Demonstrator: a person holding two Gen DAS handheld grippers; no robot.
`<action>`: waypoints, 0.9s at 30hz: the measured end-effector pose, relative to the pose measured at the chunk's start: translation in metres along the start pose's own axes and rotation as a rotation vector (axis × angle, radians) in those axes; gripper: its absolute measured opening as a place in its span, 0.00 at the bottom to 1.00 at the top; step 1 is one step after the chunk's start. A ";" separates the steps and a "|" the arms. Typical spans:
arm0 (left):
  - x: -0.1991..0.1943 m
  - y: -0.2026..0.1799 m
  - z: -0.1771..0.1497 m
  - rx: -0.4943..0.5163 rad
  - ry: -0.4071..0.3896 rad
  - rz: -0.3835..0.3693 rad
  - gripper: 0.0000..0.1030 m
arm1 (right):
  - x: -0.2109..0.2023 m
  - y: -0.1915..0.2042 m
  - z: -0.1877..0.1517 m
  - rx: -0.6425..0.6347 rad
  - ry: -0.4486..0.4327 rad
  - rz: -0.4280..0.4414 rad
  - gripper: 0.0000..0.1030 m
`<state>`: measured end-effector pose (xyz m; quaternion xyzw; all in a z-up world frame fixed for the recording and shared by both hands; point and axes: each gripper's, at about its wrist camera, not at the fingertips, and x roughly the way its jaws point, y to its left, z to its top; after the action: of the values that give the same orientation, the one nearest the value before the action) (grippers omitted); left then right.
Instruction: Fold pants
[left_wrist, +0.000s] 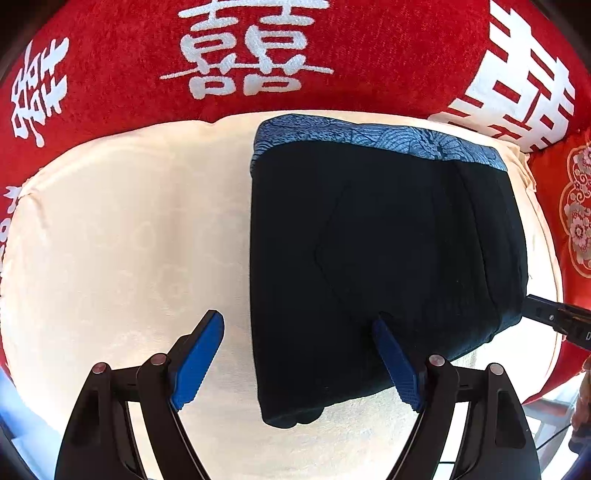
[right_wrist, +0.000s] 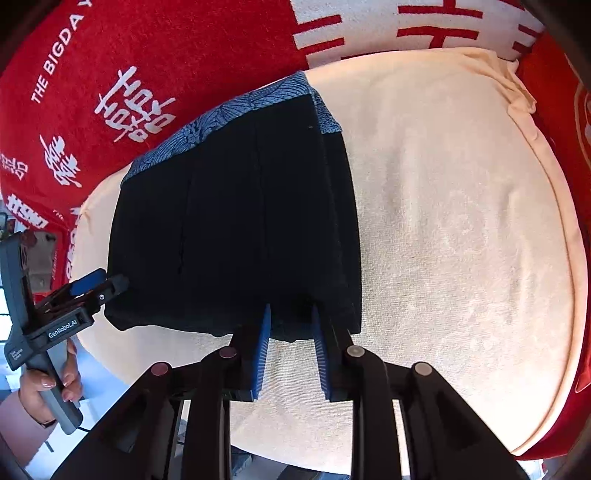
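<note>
Black pants (left_wrist: 384, 258) lie folded into a compact block on a cream cushion (left_wrist: 122, 240), their blue patterned waistband (left_wrist: 376, 138) at the far edge, next to the red fabric (left_wrist: 122, 74) printed with white characters that surrounds the cushion. The left tool (left_wrist: 299, 325) points straight down with its blue pads spread wide: one pad rests over the bare cushion, the other over the near part of the pants, gripping nothing. The right tool (right_wrist: 290, 314) stands at the near hem with its pads narrowly apart and a bit of dark cloth between them; whether they pinch it I cannot tell. A hand (right_wrist: 51, 384) holds the left tool's grey handle.
</note>
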<state>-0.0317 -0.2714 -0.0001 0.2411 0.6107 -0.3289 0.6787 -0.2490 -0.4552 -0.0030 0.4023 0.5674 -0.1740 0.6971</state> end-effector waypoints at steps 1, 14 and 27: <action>-0.001 0.001 0.001 -0.001 -0.004 0.002 0.81 | 0.000 0.001 0.000 -0.004 0.000 -0.004 0.27; 0.007 0.005 0.010 -0.016 0.009 0.017 0.81 | 0.006 0.011 -0.002 -0.058 0.014 -0.042 0.40; 0.015 -0.003 0.015 0.029 0.021 -0.013 0.81 | 0.008 0.008 -0.001 -0.043 0.024 -0.016 0.48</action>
<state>-0.0235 -0.2868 -0.0124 0.2504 0.6145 -0.3395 0.6667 -0.2417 -0.4476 -0.0073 0.3845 0.5824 -0.1627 0.6975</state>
